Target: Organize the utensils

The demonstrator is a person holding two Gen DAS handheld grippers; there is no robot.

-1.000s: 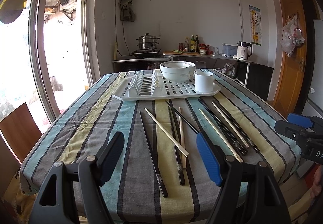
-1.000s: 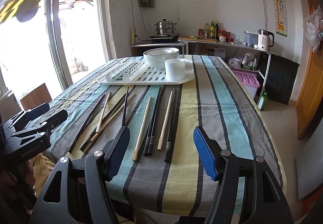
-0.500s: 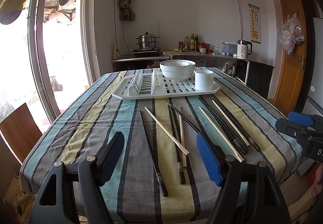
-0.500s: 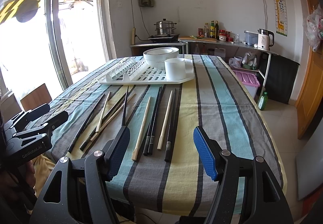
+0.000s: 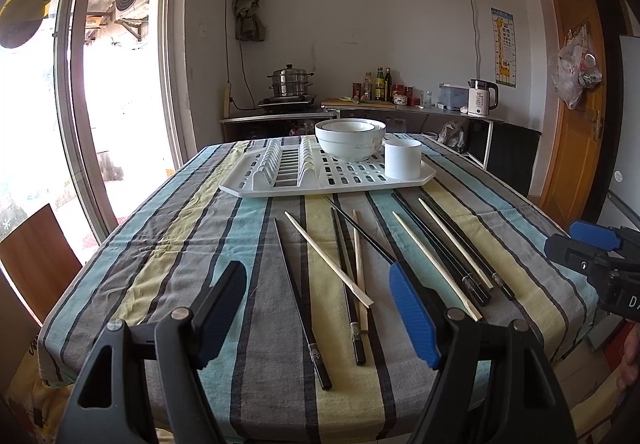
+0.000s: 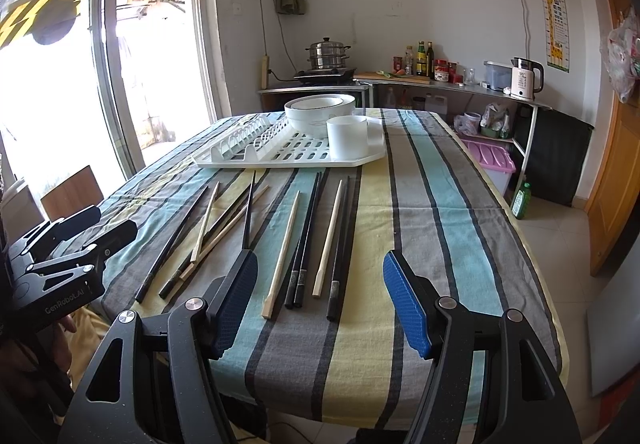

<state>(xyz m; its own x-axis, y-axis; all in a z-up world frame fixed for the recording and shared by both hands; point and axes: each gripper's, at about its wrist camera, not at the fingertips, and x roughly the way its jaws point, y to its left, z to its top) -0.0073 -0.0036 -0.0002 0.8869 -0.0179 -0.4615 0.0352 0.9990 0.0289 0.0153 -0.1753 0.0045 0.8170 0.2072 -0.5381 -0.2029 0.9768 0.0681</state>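
Black and pale wooden chopsticks [image 5: 352,268] lie loose on the striped tablecloth [image 5: 168,244], all running roughly lengthwise away from the person toward the white drying rack [image 5: 320,180] at the far end, thick ends nearest the table edge. That long axis is what the next move turns on: both tools point along the sticks rather than across them, so I judge a grab would want the jaws turned or brought down over a stick's near end. The left gripper [image 5: 316,308] hangs just short of the near edge with its jaws wide apart and nothing between them; ahead of it lie a lone black stick [image 5: 302,308] and a pale one [image 5: 328,258] crossing the others at a slant. The right gripper [image 6: 316,304] is likewise spread and empty, with a tidier run of black and pale sticks [image 6: 316,240] straight in front, so each hand has its own cluster close by. On the rack stand a stack of white bowls [image 5: 350,138] and a white cup [image 5: 402,160], the likely home for the sticks. Nothing blocks the way, though sticks that overlap or touch may shift together when one is lifted.
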